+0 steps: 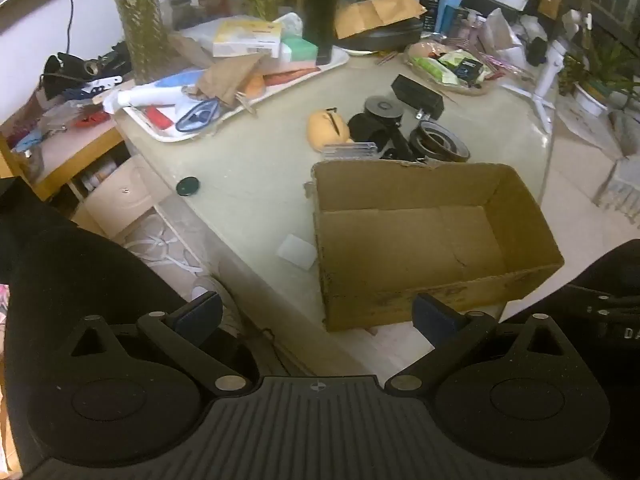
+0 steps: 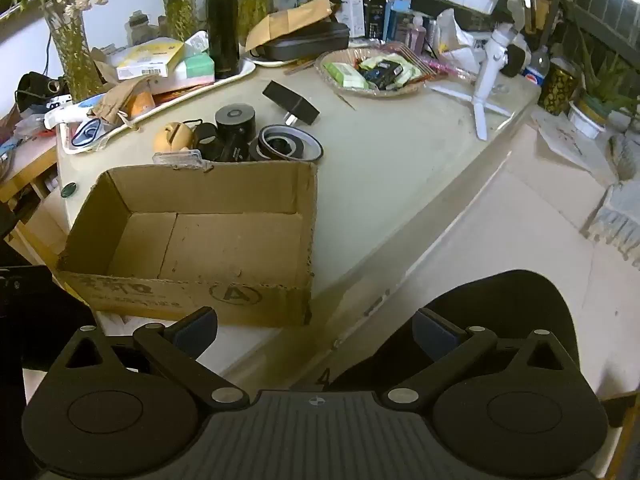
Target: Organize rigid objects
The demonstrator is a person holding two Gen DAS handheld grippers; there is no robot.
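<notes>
An open, empty cardboard box (image 1: 420, 240) (image 2: 200, 232) stands at the table's near edge. Behind it lies a cluster of rigid objects: a black cylinder (image 1: 383, 109) (image 2: 236, 119), a tape roll (image 1: 440, 142) (image 2: 290, 143), a black adapter block (image 1: 416, 95) (image 2: 291, 103), a tan rounded object (image 1: 328, 128) (image 2: 173, 136) and a clear case (image 1: 350, 150) (image 2: 178, 158). My left gripper (image 1: 318, 314) is open and empty, held before the box's near wall. My right gripper (image 2: 316, 326) is open and empty, below the box's right corner, past the table edge.
A white tray (image 1: 224, 116) (image 2: 240, 74) of clutter sits at the back left. A bowl of packets (image 1: 452, 66) (image 2: 372, 70), a black flask (image 2: 223, 20), a white tripod (image 2: 486, 80), vases and boxes crowd the back. A small dark disc (image 1: 188, 186) lies at the left edge.
</notes>
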